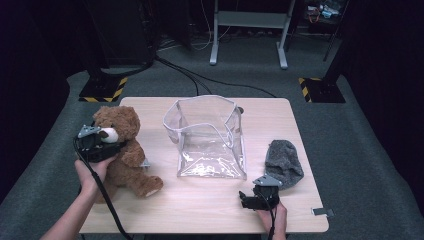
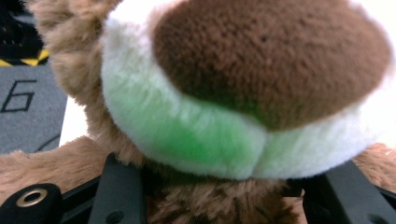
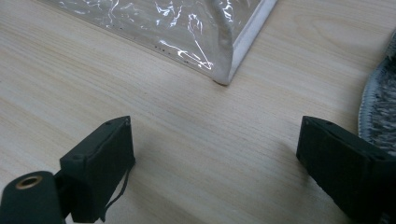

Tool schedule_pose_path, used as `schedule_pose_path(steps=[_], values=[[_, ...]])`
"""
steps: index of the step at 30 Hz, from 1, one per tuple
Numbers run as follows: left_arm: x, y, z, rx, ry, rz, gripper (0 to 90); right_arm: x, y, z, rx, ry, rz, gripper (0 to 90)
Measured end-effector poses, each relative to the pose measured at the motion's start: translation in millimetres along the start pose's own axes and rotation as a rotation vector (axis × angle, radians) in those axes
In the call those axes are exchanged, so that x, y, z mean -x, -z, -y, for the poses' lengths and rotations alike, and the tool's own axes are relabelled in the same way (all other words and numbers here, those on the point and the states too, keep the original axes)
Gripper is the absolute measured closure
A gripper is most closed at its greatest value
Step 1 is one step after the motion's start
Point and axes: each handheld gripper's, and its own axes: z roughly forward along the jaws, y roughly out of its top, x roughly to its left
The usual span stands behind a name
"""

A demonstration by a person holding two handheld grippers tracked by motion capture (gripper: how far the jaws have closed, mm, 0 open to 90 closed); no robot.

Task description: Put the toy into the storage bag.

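A brown teddy bear [image 1: 126,152] sits upright at the table's left side. My left gripper [image 1: 116,145] is shut on it just under the white muzzle [image 2: 224,135], with a jaw sunk into the fur on each side of the neck. A clear plastic bag [image 1: 207,135] with white trim stands open in the middle of the table, and its near corner [image 3: 224,46] lies ahead of my right gripper. A grey knitted hat [image 1: 284,162] lies at the right. My right gripper [image 1: 245,200] rests open on the wood by the front edge, beside the hat [image 3: 380,102], nothing between its jaws.
The light wooden table [image 1: 280,120] has bare wood in front of the bag. A small metal piece [image 1: 322,212] lies at the front right corner. On the grey floor beyond stand yellow-and-black striped bases [image 1: 102,92] and a white desk frame [image 1: 250,30].
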Motion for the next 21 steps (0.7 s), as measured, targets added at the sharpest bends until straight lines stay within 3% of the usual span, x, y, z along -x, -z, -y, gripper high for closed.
schedule_pose_path(steps=[12,21], values=[[2.9,2.8,-27.0,0.077,-0.012,-0.019,50.0,0.8,-0.3,-0.3,0.001,-0.003,0.001,10.4],[2.2,8.3,-46.4,0.126,-0.031,-0.061,50.0,0.6,-0.4,-0.4,0.000,-0.003,0.002,10.4]])
